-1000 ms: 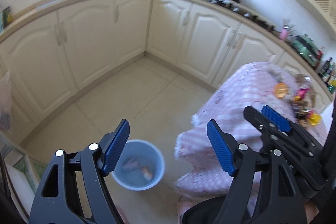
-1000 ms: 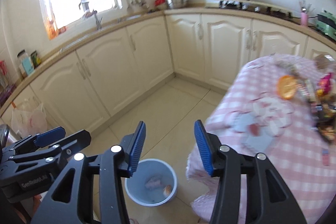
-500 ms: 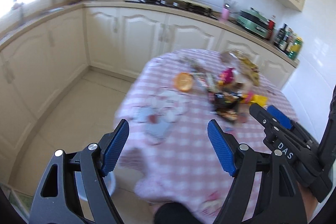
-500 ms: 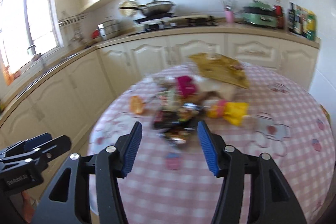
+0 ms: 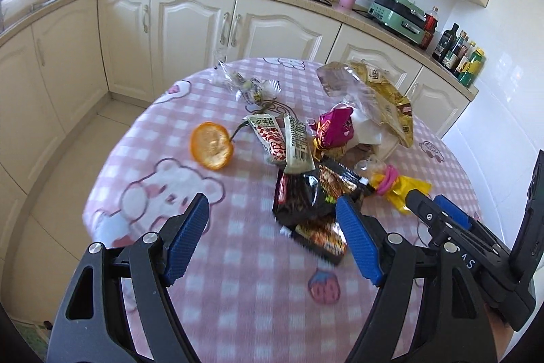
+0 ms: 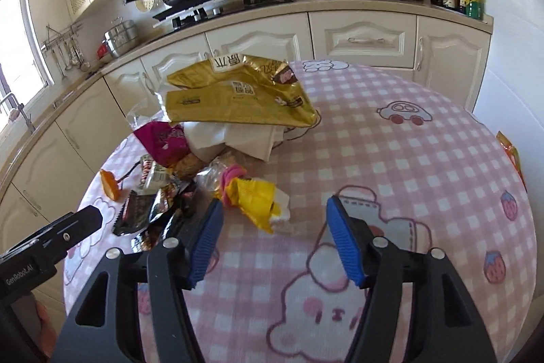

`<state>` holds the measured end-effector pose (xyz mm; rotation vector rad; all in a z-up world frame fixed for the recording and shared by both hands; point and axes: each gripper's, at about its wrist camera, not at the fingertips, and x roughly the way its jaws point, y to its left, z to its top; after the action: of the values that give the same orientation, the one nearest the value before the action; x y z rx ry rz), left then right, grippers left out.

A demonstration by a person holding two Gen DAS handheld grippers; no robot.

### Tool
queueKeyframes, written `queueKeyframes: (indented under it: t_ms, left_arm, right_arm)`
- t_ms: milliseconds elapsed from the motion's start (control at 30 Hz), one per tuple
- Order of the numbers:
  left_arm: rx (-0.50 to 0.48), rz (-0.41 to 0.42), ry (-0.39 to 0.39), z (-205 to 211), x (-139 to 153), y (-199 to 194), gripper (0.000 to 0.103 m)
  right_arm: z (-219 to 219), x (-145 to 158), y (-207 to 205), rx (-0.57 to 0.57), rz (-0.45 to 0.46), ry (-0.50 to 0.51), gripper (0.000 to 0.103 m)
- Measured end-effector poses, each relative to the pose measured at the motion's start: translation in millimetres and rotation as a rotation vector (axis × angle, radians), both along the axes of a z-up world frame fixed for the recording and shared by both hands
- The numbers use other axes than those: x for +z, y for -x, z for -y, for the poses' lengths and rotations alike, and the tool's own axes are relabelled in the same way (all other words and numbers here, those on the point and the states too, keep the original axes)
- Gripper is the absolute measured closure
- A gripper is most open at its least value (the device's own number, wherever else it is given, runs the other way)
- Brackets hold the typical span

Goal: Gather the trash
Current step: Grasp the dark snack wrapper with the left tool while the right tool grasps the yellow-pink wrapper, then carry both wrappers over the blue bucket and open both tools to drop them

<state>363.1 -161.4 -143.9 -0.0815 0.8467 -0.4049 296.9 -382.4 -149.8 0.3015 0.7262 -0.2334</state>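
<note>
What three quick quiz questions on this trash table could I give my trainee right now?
1. True or false: the left gripper is clamped on a wrapper.
2. Which item lies nearest the right gripper? A) orange peel B) yellow wrapper C) gold bag
3. Fill in: the gold bag rests partly on a crumpled white ____.

Key
1. False: its jaws are open and empty above the pink checked tablecloth.
2. B: the yellow wrapper lies just ahead of the right gripper, whose jaws are opening with nothing between them.
3. Paper: white paper shows under the bag's near edge.
</note>
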Motion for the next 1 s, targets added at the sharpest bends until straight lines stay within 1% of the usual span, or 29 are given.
queueKeyframes:
  t_ms: [100,200,233,267,300,367,400,433,467,567,667,700,900,1000]
  left_arm:
    - [-0.002,-0.024,0.001,5.5,-8.3,-12.0,0.029]
    - [-0.024,-0.046,-0.004,11.7,-14.0,-19.3,0.042]
    - [-0.032,-0.053,-0.006,13.5,-15.3,-20.6,0.05]
    - [-0.044,-0.059,-0.006,15.3,-16.2,-21.3,0.057]
    - [-0.064,-0.065,-0.008,19.0,-17.5,-21.2,0.061]
    - [-0.091,-0.071,-0.011,23.3,-19.1,-20.2,0.077]
    - [-0.102,-0.074,-0.01,25.2,-20.1,-19.5,0.081]
    - [-0.115,-0.077,-0.006,26.8,-21.0,-18.9,0.089]
    - [-0.124,-0.079,0.006,27.1,-21.4,-18.0,0.094]
    - [-0.132,-0.055,0.044,23.0,-15.4,-9.6,0.097]
    - [-0.138,-0.031,0.055,17.7,-7.3,0.1,0.099]
    - [-0.136,-0.024,0.055,15.5,-4.5,3.6,0.099]
    - [-0.116,0.011,0.084,-7.0,12.3,24.8,0.1]
    - [-0.103,0.036,0.104,-22.8,21.2,35.5,0.1]
  right_arm:
    - [3.9,-6.2,-17.6,0.032,-0.027,-0.02,0.04]
    - [4.5,-11.3,-29.5,0.069,-0.047,-0.042,0.04]
    - [4.3,-12.6,-31.8,0.076,-0.053,-0.049,0.04]
    - [4.5,-14.1,-33.3,0.085,-0.055,-0.061,0.044]
    - [4.8,-14.2,-34.7,0.091,-0.056,-0.068,0.057]
    - [3.3,-13.8,-34.9,0.1,-0.052,-0.074,0.062]
    - [1.8,-13.1,-34.0,0.106,-0.049,-0.07,0.068]
    - [-0.2,-11.9,-32.7,0.11,-0.044,-0.061,0.071]
    - [-1.8,-10.7,-31.6,0.11,-0.04,-0.053,0.072]
    - [-5.0,-4.0,-21.5,0.105,-0.01,-0.03,0.076]
    - [-8.1,2.3,-7.0,0.096,0.012,-0.015,0.078]
    - [-8.7,4.0,-3.3,0.095,0.017,-0.019,0.089]
    - [-21.4,18.3,17.8,0.108,0.045,-0.003,0.088]
    - [-33.4,30.1,29.8,0.121,0.071,0.003,0.088]
